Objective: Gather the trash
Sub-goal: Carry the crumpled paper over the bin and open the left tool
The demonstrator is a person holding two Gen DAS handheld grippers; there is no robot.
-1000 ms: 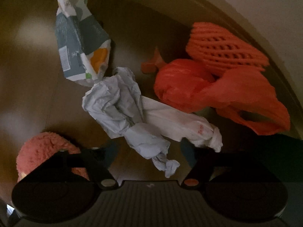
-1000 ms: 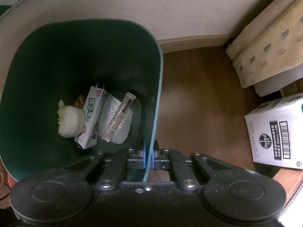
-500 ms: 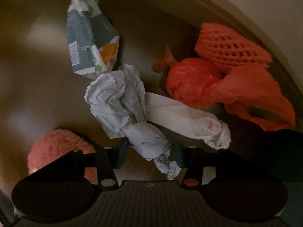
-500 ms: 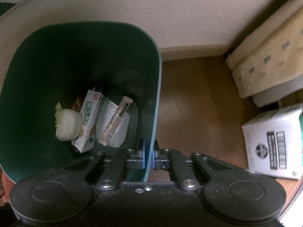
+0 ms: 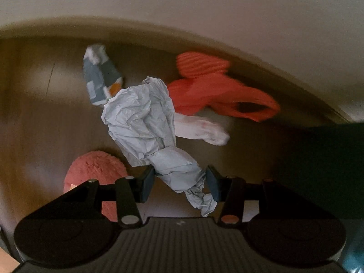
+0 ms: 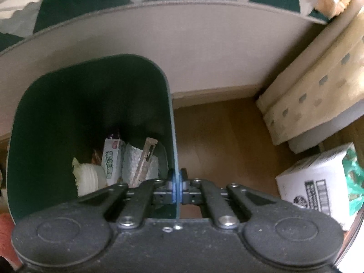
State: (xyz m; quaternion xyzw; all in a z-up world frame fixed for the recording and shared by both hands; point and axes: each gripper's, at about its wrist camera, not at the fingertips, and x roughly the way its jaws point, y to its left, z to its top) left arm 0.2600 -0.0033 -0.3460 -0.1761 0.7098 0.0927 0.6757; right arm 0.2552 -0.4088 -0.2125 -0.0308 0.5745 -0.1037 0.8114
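Your left gripper [image 5: 179, 183] clamps only the twisted tail of the crumpled grey paper [image 5: 145, 122], whose bulk juts ahead of the fingers; a quick swing could slip it free. Your right gripper [image 6: 177, 190] pinches the green bin's rim [image 6: 171, 122]; loosening tips it.

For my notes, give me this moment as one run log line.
left tongs: shut on crumpled paper, off floor | right tongs: shut on bin rim | on floor: orange bag, wrapper
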